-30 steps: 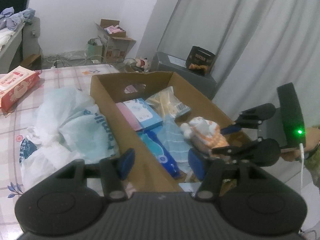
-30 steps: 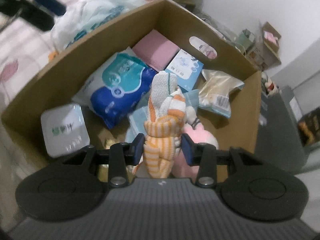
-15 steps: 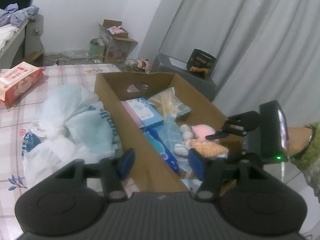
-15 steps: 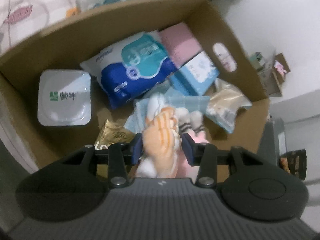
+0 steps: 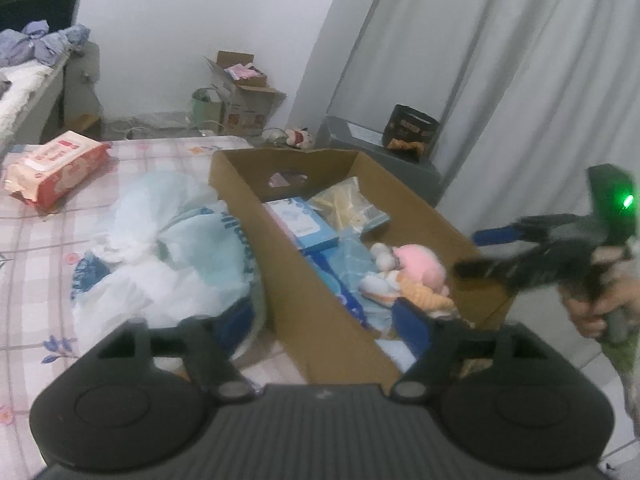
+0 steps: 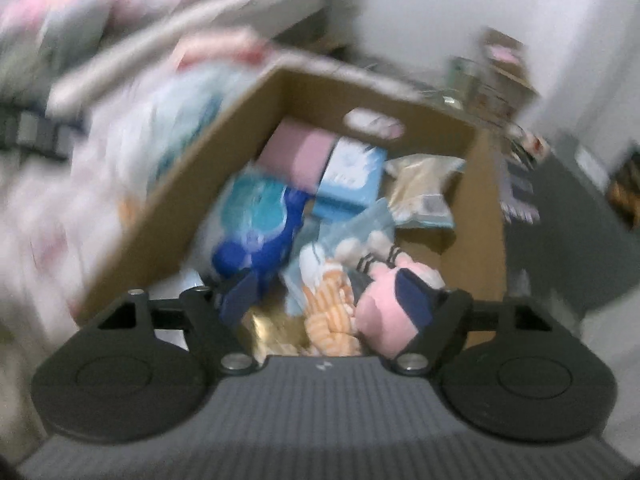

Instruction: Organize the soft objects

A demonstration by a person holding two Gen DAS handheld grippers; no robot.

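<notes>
An open cardboard box (image 5: 308, 292) stands on the bed. In its near end an orange-and-white striped soft toy (image 5: 422, 300) (image 6: 328, 312) lies against a pink plush (image 5: 420, 264) (image 6: 380, 312). My right gripper (image 6: 328, 294) hangs over them, jaws opening, pads off both toys; the left wrist view shows the right gripper (image 5: 476, 253) at the box's right rim, held by a hand. This right wrist view is motion-blurred. My left gripper (image 5: 324, 320) hovers at the box's near left wall, jaws opening, gripping nothing.
The box also holds a blue tissue pack (image 6: 260, 232), a light-blue carton (image 5: 304, 220), a pink carton (image 6: 300, 152) and a clear packet (image 5: 348, 208). A white and pale-blue plastic bag (image 5: 168, 248) lies left of the box, a red wipes pack (image 5: 56, 168) farther left.
My right gripper opened and let go of the striped toy, which now lies in the box by the pink plush; it pulled back up and to the right. My left gripper's jaws spread wider.
</notes>
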